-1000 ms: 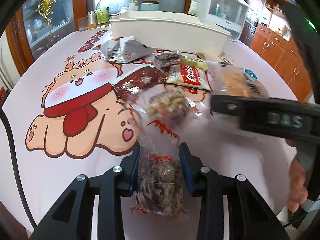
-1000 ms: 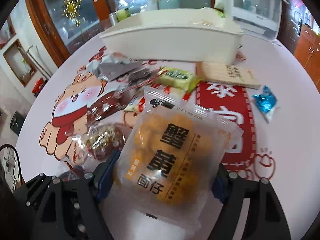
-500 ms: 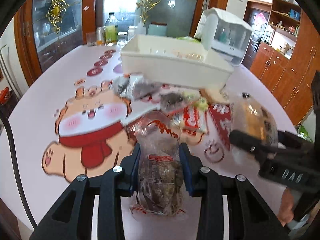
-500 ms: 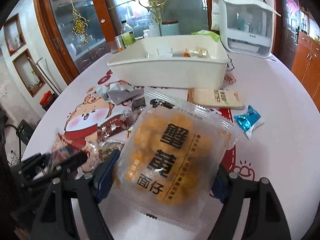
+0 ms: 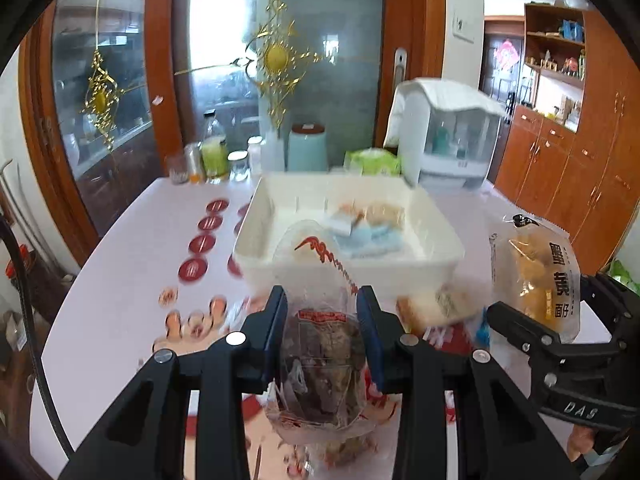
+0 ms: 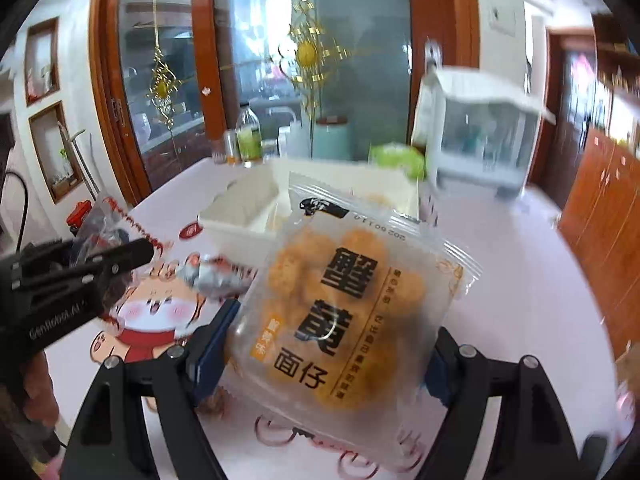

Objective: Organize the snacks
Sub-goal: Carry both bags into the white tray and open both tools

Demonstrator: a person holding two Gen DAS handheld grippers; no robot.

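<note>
We note two grippers raised over the table (image 5: 120,280) before one white bin (image 5: 400,268): left gripper (image 5: 322,312) pinched narrow on one brown snack bag (image 5: 320,360), right gripper (image 6: 332,340) clamped wide on one yellow snack pack (image 6: 340,300)

A round white table (image 5: 120,272) is carrying everything, its top showing a cartoon animal in a red scarf (image 6: 152,320) and a row of red round prints (image 5: 202,240). A white rectangular bin (image 5: 352,268) is sitting on it toward the far side. Behind the bin, bottles and jars (image 5: 212,156), a pale teal container (image 5: 307,148), a green pack (image 5: 374,162) and a white lidded box (image 5: 452,140) are standing along the far edge. A crumpled silver wrapper (image 6: 218,278) is lying just in front of the bin.
</note>
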